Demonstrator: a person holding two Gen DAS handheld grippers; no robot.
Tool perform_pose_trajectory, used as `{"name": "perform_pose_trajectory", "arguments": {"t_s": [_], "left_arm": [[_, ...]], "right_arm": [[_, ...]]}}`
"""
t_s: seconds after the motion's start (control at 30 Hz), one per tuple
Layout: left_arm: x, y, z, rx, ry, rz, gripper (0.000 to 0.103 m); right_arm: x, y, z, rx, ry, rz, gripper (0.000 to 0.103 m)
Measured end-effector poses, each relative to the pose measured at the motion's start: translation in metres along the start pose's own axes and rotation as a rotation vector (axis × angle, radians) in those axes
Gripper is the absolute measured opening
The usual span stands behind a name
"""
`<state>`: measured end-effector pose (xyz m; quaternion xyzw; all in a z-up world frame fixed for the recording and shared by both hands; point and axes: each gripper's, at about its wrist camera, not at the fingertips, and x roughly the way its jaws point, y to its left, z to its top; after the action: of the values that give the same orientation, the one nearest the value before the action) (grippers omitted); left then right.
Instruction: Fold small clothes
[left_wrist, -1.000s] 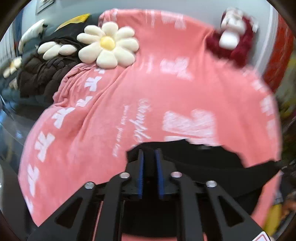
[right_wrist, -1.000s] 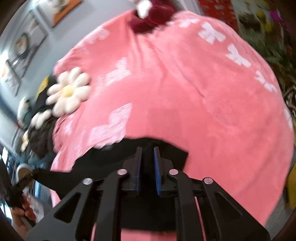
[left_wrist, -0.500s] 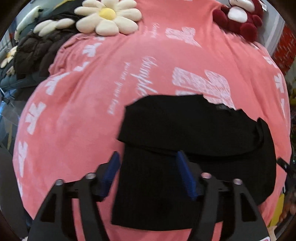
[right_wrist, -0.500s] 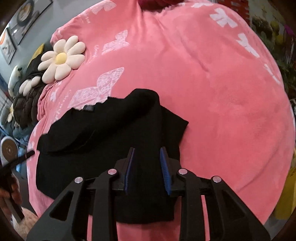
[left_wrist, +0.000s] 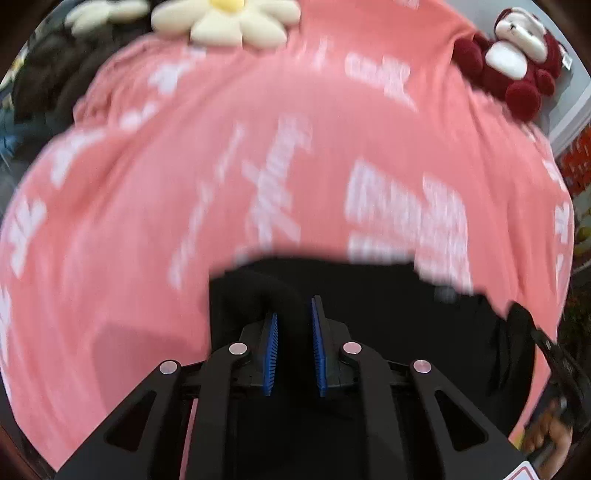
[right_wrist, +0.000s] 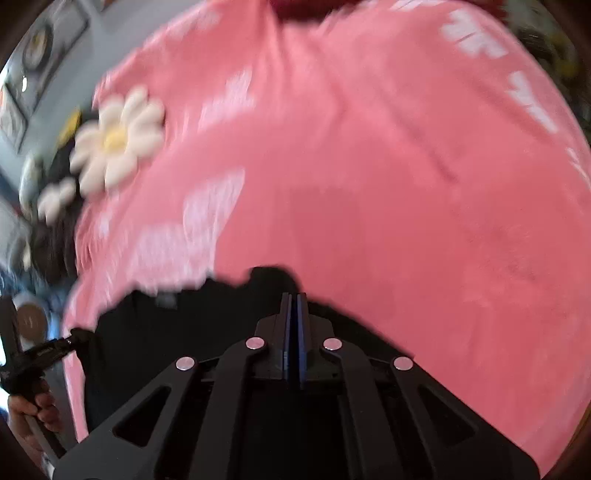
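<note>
A pink blanket printed with white bows and script covers the whole work surface, rumpled at its far left edge. A cream daisy-shaped cushion lies at the far edge beside a dark quilted garment, and a red-and-white plush toy sits at the far right corner against a pale wall; framed pictures hang on the grey-blue wall seen from the right wrist. The black garment lies at the near edge of the blanket, spread wide, with a raised fold running up between the blue pads of the left gripper, whose jaws are closing on that fold. The right gripper has its pads pressed together at the garment's far edge; whether cloth is pinched there cannot be told. Both views are blurred, the printed script is unreadable, and the garment's near part is hidden behind the gripper frames. A hand shows at the lower left.
</note>
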<state>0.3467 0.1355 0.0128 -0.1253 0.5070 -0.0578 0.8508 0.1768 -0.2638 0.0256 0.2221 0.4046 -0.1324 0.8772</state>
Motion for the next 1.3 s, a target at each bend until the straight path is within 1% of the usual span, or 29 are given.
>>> {"name": "perform_pose_trajectory", "arguments": {"t_s": [0.03,0.07,0.1,0.13,0.17,0.2,0.27,0.3,0.37,0.43,0.47,0.5,0.53,0.57,0.63,0.7,0.77,0.8,0.83,0.87,0.9,0.97,1.0,1.07,1.13,1.17,1.2,1.27,1.3], "left_arm": [[0.000,-0.002,0.012,-0.004,-0.027,0.019,0.019],[0.002,-0.003,0.019,-0.014,-0.045,0.036,0.040],[0.004,-0.003,0.025,-0.031,-0.068,0.060,0.067],[0.005,-0.002,0.029,-0.049,-0.087,0.101,0.073],[0.006,0.000,0.029,-0.059,-0.092,0.132,0.073],[0.006,0.001,0.028,-0.058,-0.087,0.138,0.073],[0.000,0.006,0.018,-0.038,-0.073,0.103,0.073],[-0.007,0.010,0.007,-0.019,-0.072,0.091,0.073],[-0.019,0.018,-0.012,0.013,-0.076,0.085,0.073],[-0.032,0.029,-0.040,0.037,-0.077,0.082,0.075],[-0.039,0.036,-0.056,0.044,-0.072,0.085,0.075],[-0.043,0.042,-0.066,0.044,-0.067,0.082,0.076],[-0.047,0.052,-0.083,0.040,-0.050,0.076,0.077],[-0.048,0.060,-0.097,0.027,-0.032,0.071,0.077],[-0.047,0.078,-0.121,-0.022,0.015,0.041,0.077],[-0.041,0.092,-0.139,-0.100,0.051,-0.001,0.077],[-0.040,0.094,-0.149,-0.141,0.067,-0.038,0.076],[-0.040,0.093,-0.151,-0.144,0.069,-0.056,0.075],[-0.039,0.089,-0.152,-0.125,0.070,-0.074,0.071],[-0.039,0.084,-0.153,-0.101,0.069,-0.078,0.048],[-0.037,0.077,-0.153,-0.060,0.090,-0.070,0.026],[-0.040,0.073,-0.151,-0.032,0.113,-0.059,0.016],[-0.045,0.072,-0.150,-0.018,0.114,-0.077,0.011],[-0.052,0.074,-0.151,0.020,0.118,-0.069,0.011],[-0.047,0.079,-0.155,0.044,0.143,-0.032,0.011],[-0.042,0.081,-0.158,0.048,0.161,-0.014,0.011],[-0.039,0.084,-0.161,0.045,0.171,-0.009,0.015],[-0.046,0.086,-0.163,0.038,0.146,-0.007,0.016],[-0.052,0.086,-0.162,0.028,0.130,-0.018,0.021]], "right_arm": [[0.011,-0.014,-0.002,0.040,0.032,-0.063,0.001],[0.023,-0.026,-0.005,0.066,0.084,-0.118,0.003],[0.029,-0.034,-0.009,0.084,0.119,-0.142,0.003],[0.027,-0.041,-0.014,0.107,0.128,-0.141,0.003],[0.021,-0.043,-0.018,0.113,0.110,-0.119,0.004],[0.005,-0.041,-0.025,0.097,0.065,-0.095,0.007],[-0.015,-0.035,-0.034,0.060,0.031,-0.085,0.007],[-0.026,-0.030,-0.043,0.039,0.019,-0.060,0.007],[-0.035,-0.024,-0.056,-0.009,0.041,-0.042,0.009],[-0.043,-0.023,-0.074,-0.029,0.067,-0.048,0.026],[-0.052,-0.026,-0.086,-0.021,0.060,-0.041,0.031],[-0.058,-0.029,-0.093,-0.011,0.054,-0.037,0.042],[-0.065,-0.034,-0.103,0.008,0.050,-0.032,0.047],[-0.070,-0.040,-0.114,0.032,0.057,-0.012,0.053],[-0.072,-0.043,-0.124,0.052,0.077,0.000,0.053],[-0.072,-0.044,-0.134,0.065,0.098,0.020,0.053],[-0.073,-0.040,-0.139,0.073,0.103,0.044,0.053],[-0.070,-0.036,-0.139,0.069,0.108,0.058,0.052],[-0.065,-0.033,-0.140,0.058,0.124,0.068,0.045],[-0.058,-0.030,-0.140,0.051,0.155,0.069,0.015],[-0.057,-0.029,-0.140,0.051,0.177,0.063,0.005],[-0.079,-0.022,-0.137,0.009,0.136,0.049,0.005],[-0.090,-0.020,-0.136,-0.016,0.118,0.039,0.005],[-0.096,-0.024,-0.143,-0.050,0.127,0.012,0.004],[-0.070,-0.035,-0.159,-0.086,0.229,-0.045,0.005],[-0.061,-0.037,-0.163,-0.089,0.262,-0.058,0.005],[-0.059,-0.037,-0.167,-0.093,0.259,-0.064,0.007],[-0.077,-0.027,-0.162,-0.100,0.186,-0.084,0.011],[-0.083,-0.024,-0.160,-0.094,0.166,-0.081,0.014]]}}
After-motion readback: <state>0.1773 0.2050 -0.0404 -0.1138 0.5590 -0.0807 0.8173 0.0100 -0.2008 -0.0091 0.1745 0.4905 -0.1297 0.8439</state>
